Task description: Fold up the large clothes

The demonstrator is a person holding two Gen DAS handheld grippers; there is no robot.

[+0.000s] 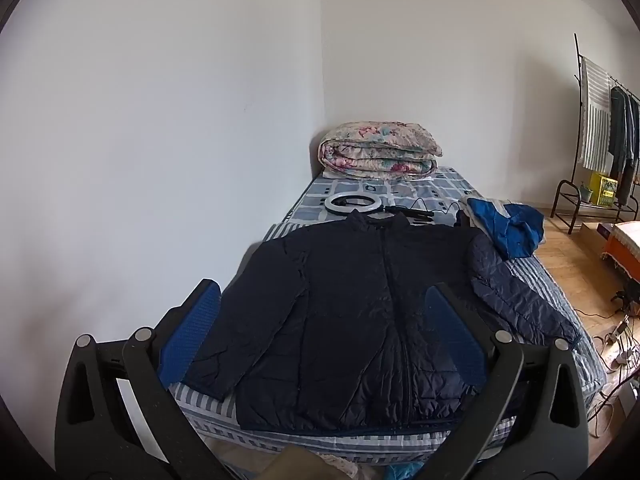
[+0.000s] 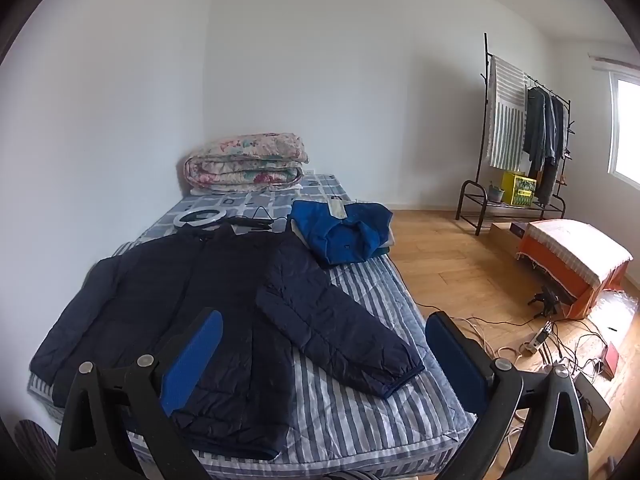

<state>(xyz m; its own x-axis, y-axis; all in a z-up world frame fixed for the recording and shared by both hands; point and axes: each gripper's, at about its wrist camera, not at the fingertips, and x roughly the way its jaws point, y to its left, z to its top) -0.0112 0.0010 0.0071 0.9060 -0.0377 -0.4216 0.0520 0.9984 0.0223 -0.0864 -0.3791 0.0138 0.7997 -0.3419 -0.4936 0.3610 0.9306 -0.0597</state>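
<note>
A dark navy quilted jacket [image 1: 340, 320] lies spread flat, front up and zipped, on the striped bed [image 1: 532, 276]. Its sleeves splay out to both sides. It also shows in the right wrist view [image 2: 192, 300], its right sleeve [image 2: 336, 320] angled toward the bed's edge. My left gripper [image 1: 320, 332] is open and empty, held above the jacket's lower half. My right gripper [image 2: 324, 352] is open and empty, above the jacket's hem and right sleeve.
A blue garment [image 2: 344, 232] lies crumpled beyond the jacket. A ring light [image 1: 352, 202] and a folded floral quilt [image 1: 380, 150] sit at the bed's far end. A wall runs along the left. A clothes rack [image 2: 520, 132], orange-covered bench [image 2: 572, 256] and floor cables [image 2: 560, 344] are at right.
</note>
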